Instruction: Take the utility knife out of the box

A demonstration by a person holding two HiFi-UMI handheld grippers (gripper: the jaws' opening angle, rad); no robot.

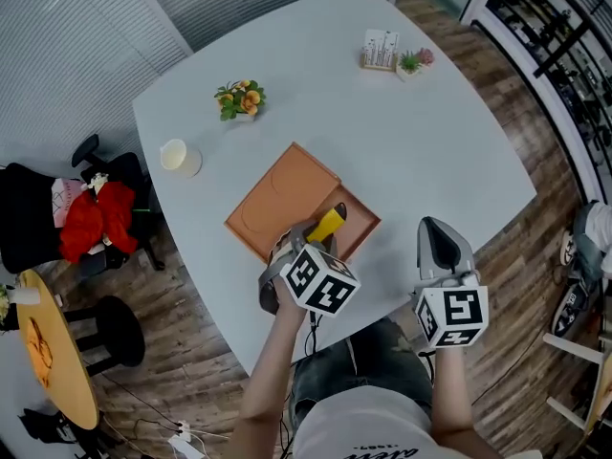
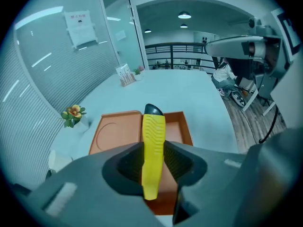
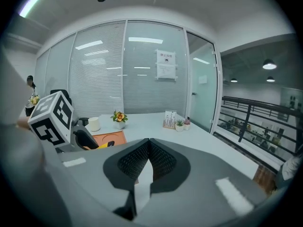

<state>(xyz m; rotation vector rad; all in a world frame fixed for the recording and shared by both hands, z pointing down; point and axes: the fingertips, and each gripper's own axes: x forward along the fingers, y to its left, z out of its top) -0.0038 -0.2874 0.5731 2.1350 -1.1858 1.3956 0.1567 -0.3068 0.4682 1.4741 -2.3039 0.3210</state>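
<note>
My left gripper [image 1: 308, 240] is shut on the yellow utility knife [image 1: 327, 225], which hangs above the near end of the open orange box [image 1: 277, 199]. In the left gripper view the knife [image 2: 152, 145] stands upright between the jaws, its black tip over the box [image 2: 116, 132]. My right gripper [image 1: 442, 242] hovers over the table's near right edge, jaws shut with nothing between them. From the right gripper view the left gripper [image 3: 83, 138] and a bit of the knife [image 3: 105, 144] show at left, with the box [image 3: 113, 137] behind.
On the white table [image 1: 430, 151] stand a small flower pot [image 1: 240, 98], a white cup [image 1: 178, 156], a card holder [image 1: 381, 50] and a tiny plant [image 1: 411, 63]. A chair with red cloth [image 1: 91, 220] stands left of the table; a stool [image 1: 110, 333] nearby.
</note>
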